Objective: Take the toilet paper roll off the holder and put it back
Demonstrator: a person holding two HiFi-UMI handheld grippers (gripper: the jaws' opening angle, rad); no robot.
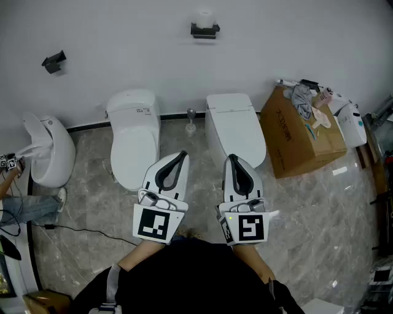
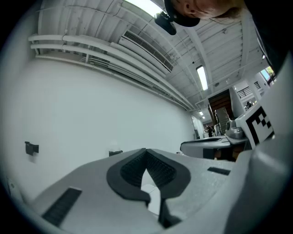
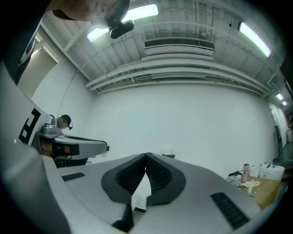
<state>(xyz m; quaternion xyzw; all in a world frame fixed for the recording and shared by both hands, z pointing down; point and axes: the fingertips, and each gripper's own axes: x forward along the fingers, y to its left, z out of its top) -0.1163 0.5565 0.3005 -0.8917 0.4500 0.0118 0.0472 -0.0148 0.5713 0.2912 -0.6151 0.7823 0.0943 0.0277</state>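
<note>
A white toilet paper roll point(image 1: 204, 17) sits on a black holder point(image 1: 205, 30) high on the white wall, far ahead of both grippers. My left gripper point(image 1: 182, 154) and right gripper point(image 1: 232, 157) are held side by side close to my body, above the two toilets, and point at the wall. Both are shut with nothing between the jaws. In the left gripper view the holder point(image 2: 115, 152) shows small, just left of the closed tips point(image 2: 146, 151). In the right gripper view it point(image 3: 168, 155) appears just right of the closed tips point(image 3: 146, 156).
Two white toilets point(image 1: 135, 138) point(image 1: 234, 126) stand against the wall with a small brush point(image 1: 191, 122) between them. A urinal point(image 1: 49, 147) is at the left, a loaded cardboard box point(image 1: 301, 132) at the right. A second black bracket point(image 1: 54, 61) hangs on the wall.
</note>
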